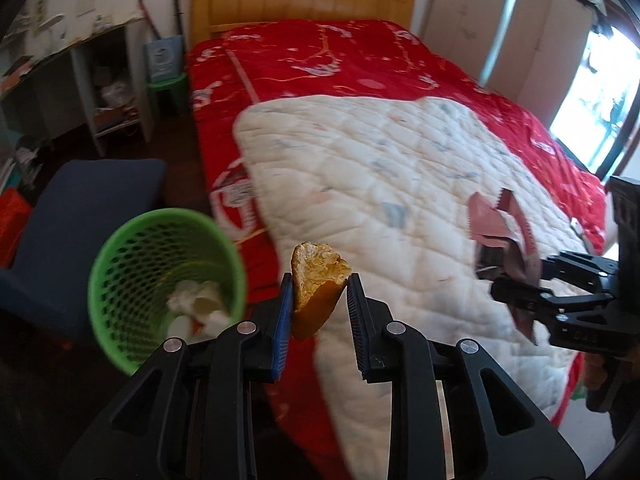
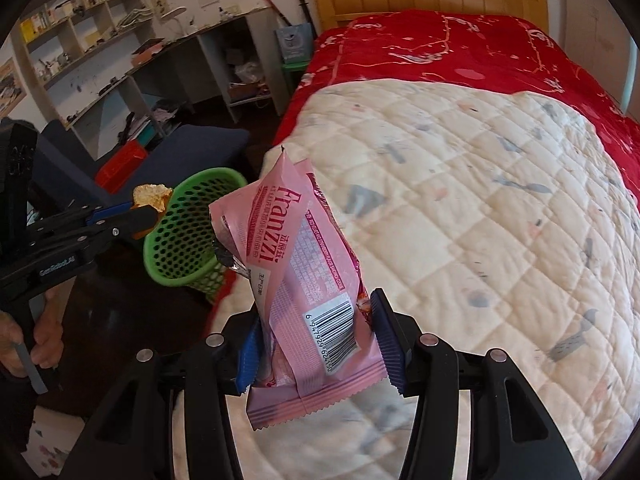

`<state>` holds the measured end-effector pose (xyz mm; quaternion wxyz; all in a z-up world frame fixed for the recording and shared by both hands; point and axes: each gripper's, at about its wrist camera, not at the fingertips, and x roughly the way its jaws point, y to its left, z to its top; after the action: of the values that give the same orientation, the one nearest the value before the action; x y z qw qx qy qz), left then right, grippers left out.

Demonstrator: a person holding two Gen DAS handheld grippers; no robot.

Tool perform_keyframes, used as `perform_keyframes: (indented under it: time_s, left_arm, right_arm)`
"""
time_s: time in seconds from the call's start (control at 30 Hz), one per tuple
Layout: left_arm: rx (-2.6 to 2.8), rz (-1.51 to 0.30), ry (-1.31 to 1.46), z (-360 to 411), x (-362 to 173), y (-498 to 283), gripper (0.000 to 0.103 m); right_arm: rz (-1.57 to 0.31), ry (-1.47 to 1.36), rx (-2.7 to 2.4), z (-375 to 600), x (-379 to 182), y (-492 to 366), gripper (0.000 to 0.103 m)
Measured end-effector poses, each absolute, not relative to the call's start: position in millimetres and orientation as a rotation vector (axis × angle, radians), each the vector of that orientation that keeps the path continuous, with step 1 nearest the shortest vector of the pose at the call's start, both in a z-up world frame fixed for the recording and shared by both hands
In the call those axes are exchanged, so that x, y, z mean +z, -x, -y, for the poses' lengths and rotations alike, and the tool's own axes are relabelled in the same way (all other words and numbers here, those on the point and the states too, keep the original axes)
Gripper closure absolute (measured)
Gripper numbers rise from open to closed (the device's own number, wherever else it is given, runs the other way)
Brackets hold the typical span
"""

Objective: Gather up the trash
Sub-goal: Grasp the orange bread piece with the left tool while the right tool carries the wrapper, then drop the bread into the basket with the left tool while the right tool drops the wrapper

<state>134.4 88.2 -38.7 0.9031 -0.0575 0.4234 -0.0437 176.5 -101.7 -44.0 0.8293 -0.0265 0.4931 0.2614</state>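
- Your left gripper [image 1: 318,304] clenched a bread piece [image 1: 316,284]; only its view showed paper inside the green basket [image 1: 120,248].
- Your right gripper [image 2: 316,344] clamped the pink wrapper [image 2: 304,280]; only its view showed the barcode.

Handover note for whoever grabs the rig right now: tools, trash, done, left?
Left tool: shut on the orange peel, raised beside the bed, not yet over the green basket.
Right tool: shut on the pink Franzzi wrapper, above the quilt.
Done: crumpled white trash already in the basket.
Left: drop both pieces into the basket.
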Motion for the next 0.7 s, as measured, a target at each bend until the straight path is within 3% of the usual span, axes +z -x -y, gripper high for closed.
perform_keyframes:
  time_s: [0.7]
  left_arm:
    - [0.123,-0.921,0.241,-209.2,-73.4,-117.0,0.077]
  right_arm:
    - [-1.049,0.114,0.691,-27.2,-43.0,-167.7,0.052]
